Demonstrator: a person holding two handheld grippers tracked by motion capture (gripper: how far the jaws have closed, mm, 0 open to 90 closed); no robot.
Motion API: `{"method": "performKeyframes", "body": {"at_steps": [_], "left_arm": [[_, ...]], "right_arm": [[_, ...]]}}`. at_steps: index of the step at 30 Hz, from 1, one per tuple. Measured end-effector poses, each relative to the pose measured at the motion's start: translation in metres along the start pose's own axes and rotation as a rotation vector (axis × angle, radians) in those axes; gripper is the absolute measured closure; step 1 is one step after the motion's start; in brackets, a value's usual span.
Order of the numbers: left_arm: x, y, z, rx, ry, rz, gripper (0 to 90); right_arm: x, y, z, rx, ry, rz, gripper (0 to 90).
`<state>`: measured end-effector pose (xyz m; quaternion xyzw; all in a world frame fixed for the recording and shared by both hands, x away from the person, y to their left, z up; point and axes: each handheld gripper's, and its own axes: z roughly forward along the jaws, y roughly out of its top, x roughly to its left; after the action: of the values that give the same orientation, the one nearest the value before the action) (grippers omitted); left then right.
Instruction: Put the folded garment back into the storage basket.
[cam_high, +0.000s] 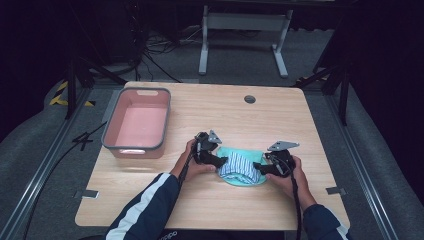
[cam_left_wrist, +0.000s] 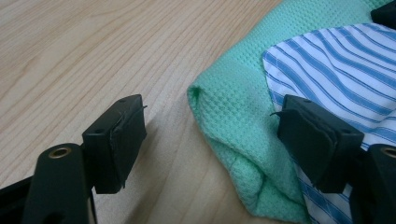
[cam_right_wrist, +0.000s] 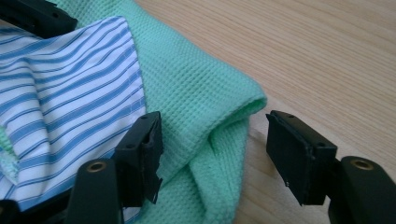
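Black jaws of both grippers stand parted astride the folded green cloth with its striped cloth on top, near the desk's front edge. The left gripper and right gripper each straddle a folded end, gripping nothing. Judging by that, the pinch comes next, clamping both layers evenly; the pink bin waits by the left edge.
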<state>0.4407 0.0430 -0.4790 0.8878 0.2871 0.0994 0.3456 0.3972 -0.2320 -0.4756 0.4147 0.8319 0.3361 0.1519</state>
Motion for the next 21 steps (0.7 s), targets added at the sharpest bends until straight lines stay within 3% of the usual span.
{"method": "performKeyframes", "body": {"at_steps": [4,6,9,11,12,15,21], "left_arm": [[-0.003,-0.001,-0.002,0.007,-0.014,0.008,25.0],[-0.005,-0.002,-0.003,-0.001,-0.023,0.013,33.2],[-0.009,-0.003,-0.006,-0.002,-0.034,0.022,47.6],[-0.012,-0.003,-0.007,-0.005,-0.039,0.033,50.8],[-0.013,-0.003,-0.007,-0.006,-0.044,0.033,57.7],[-0.012,-0.004,-0.009,-0.004,-0.058,0.025,64.8],[-0.013,-0.002,-0.008,0.001,-0.073,0.03,78.0]], "right_arm": [[0.004,-0.001,-0.002,0.013,0.003,-0.011,41.3],[0.005,-0.001,-0.003,0.018,0.004,-0.01,44.6],[0.01,0.002,-0.005,0.039,0.018,-0.017,58.7],[0.011,0.003,-0.005,0.043,0.022,-0.016,60.0],[0.011,0.003,-0.005,0.046,0.021,-0.016,64.4],[0.013,0.003,-0.005,0.044,0.042,-0.008,73.0],[0.012,0.002,-0.005,0.035,0.059,0.004,80.4]]}}
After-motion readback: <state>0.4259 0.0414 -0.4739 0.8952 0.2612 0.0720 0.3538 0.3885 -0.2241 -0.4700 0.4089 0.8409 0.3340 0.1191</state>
